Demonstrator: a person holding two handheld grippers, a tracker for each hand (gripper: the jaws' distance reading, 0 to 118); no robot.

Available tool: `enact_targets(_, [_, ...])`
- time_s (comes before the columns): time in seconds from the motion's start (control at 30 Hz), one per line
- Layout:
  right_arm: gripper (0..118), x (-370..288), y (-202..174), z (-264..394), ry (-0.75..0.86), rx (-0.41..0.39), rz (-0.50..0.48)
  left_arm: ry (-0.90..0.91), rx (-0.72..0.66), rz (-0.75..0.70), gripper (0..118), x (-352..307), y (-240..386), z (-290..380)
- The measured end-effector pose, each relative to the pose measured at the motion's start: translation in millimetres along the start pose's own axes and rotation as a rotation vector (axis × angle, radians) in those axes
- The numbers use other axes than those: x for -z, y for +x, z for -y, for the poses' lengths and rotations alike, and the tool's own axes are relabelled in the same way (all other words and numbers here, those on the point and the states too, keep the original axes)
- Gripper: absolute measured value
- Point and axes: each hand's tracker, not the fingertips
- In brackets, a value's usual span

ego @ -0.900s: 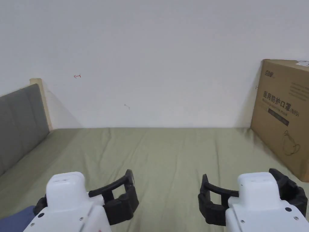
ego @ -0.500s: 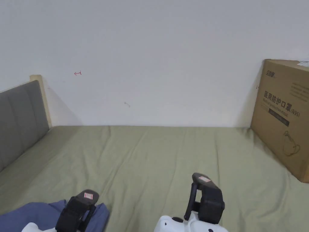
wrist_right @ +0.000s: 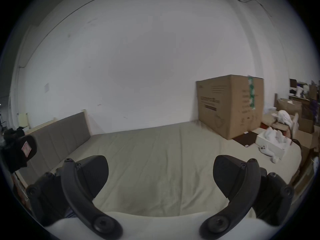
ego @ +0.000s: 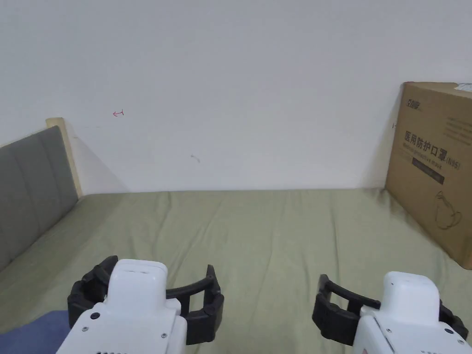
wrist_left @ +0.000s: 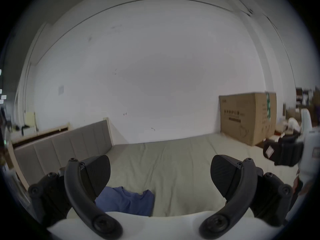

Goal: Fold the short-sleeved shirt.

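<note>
Headboard (ego: pixel 32 184), grey, padded, with a pale wood edge: stands at the far left of the bed, against the white wall (ego: pixel 239 83). Short-sleeved shirt (wrist_left: pixel 125 203), blue, crumpled: lies on the near left part of the bed, low between the left gripper's jaws in the left gripper view and closer to the left jaw; in the head view a blue patch of it sits at the bottom left corner, beside the left gripper's white body. No jaw touches it. Left gripper (wrist_left: pixel 160 174), white body, black jaws: held above the near left of the bed, jaws spread wide with nothing between them. Bed sheet (ego: pixel 276 230), olive green, lightly creased: covers the bed from headboard to box. Right gripper (wrist_right: pixel 161 172), same make: held above the near right of the bed, well apart from the shirt, jaws spread wide with nothing between them. Cardboard box (ego: pixel 438 166), large, brown, printed: stands upright on the far right of the bed, against the wall. Clutter of cartons and white items (wrist_right: pixel 277 136): beyond the bed's right edge in the right gripper view, too blurred to itemise.
</note>
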Motion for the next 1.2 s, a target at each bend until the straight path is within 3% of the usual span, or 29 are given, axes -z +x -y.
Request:
enact_targets(0.13, [118, -9.1, -2.2, -1.0, 0.056, -0.112, -0.009, -0.018, -0.190, 0.036, 116, 1.6, -9.7, 1.8])
enact_targets(0.2, [118, -10.8, -7.3, -4.3, 0.056, -0.170, 0.014, -0.010, -0.174, 0.032, 116, 1.2, -11.0, -0.1])
enact_targets(0.3, [117, -11.4, -10.5, -7.0, 0.058, -0.191, -0.006, 0.004, -0.152, 0.005, 116, -2.0, -8.1, -2.7])
enact_targets(0.37, [107, -14.0, -12.4, -6.3, 0.084, -0.190, -0.038, -0.002, -0.136, -0.004, 113, -3.5, -6.4, -4.4])
enact_targets(0.4, [91, -15.5, -14.5, -5.8, 0.086, -0.197, -0.028, -0.011, -0.131, -0.005, 107, -3.8, -6.3, -5.2])
enact_targets(0.43, [56, -15.8, -17.0, -5.0, 0.094, -0.209, -0.011, -0.017, -0.131, -0.005, 85, -3.9, -6.2, -5.8])
enact_targets(0.47, [32, -14.0, -18.4, -4.1, 0.096, -0.222, 0.021, -0.015, -0.131, -0.005, 59, -3.7, -6.2, -5.2])
enact_targets(0.5, [23, -13.1, -18.4, -2.9, 0.093, -0.220, 0.023, -0.016, -0.132, -0.018, 31, -3.0, -4.7, -5.1])
enact_targets(0.53, [23, -13.0, -16.6, -3.0, 0.090, -0.218, 0.020, -0.022, -0.126, -0.032, 6, -2.5, -3.5, -5.1])
enact_targets(0.57, [17, -12.5, -14.9, -3.0, 0.076, -0.215, 0.003, -0.016, -0.117, -0.041, 6, -3.1, -3.2, -3.1])
enact_targets(0.6, [2, -11.5, -13.9, -3.1, 0.071, -0.215, 0.003, -0.008, -0.119, -0.040, 2, -4.1, -3.6, -1.8])
enact_targets(0.63, [0, -12.1, -13.0, -1.1, 0.077, -0.215, 0.009, -0.011, -0.121, -0.035, 0, -3.9, -4.1, -2.6])
enact_targets(1.0, [0, -11.8, -15.7, -7.2, 0.074, -0.243, -0.003, -0.031, -0.162, 0.017, 0, -1.3, -6.4, -3.4])
enact_targets(1.2, [0, -7.5, -39.4, -10.7, 0.075, -0.254, -0.090, -0.032, -0.163, -0.047, 0, -9.8, -27.8, -6.8])
